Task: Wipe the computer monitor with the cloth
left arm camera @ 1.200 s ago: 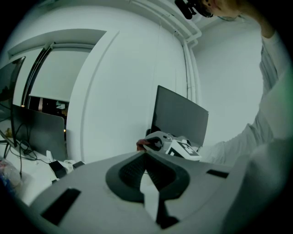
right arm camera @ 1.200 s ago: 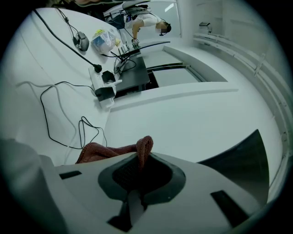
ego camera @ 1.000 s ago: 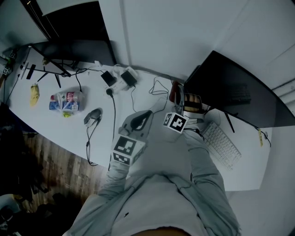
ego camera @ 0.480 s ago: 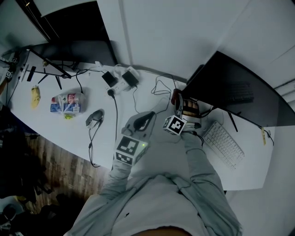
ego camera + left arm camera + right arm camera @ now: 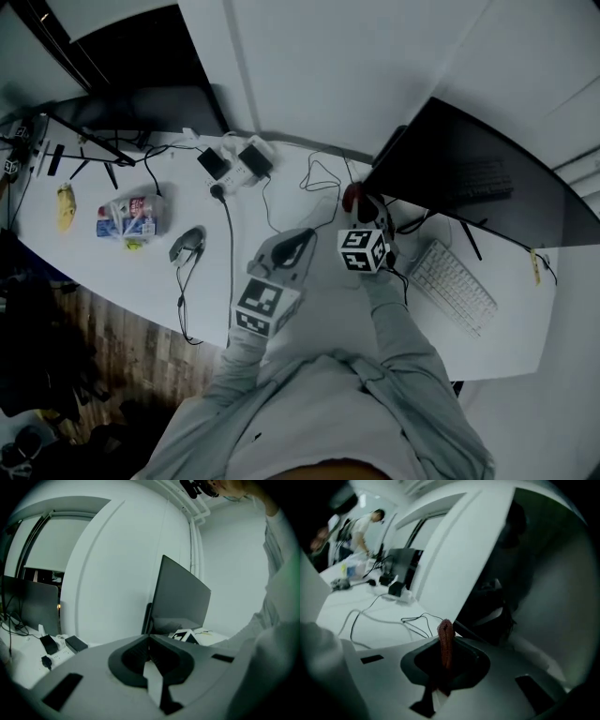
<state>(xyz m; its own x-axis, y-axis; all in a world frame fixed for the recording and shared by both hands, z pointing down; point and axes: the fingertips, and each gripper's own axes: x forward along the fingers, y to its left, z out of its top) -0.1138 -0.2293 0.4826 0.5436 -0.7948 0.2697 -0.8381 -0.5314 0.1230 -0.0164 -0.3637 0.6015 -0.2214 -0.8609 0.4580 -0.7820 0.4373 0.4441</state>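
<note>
The dark monitor stands at the right of the white desk, its screen tilted toward me. My right gripper hovers just off the monitor's lower left corner, shut on a red cloth. In the right gripper view the cloth stands up as a narrow fold between the shut jaws of the right gripper, with the screen close on the right. My left gripper floats over the desk to the left of it. The left gripper view has this gripper shut and holding nothing, the monitor ahead.
A white keyboard lies below the monitor. A power strip with adapters and loose cables sit at the back. A snack pack, a yellow item, a second dark monitor and a person are at the left.
My right gripper has moved up and away from me with the red cloth, closer to the monitor's lower left corner. The left gripper has hardly shifted.
</note>
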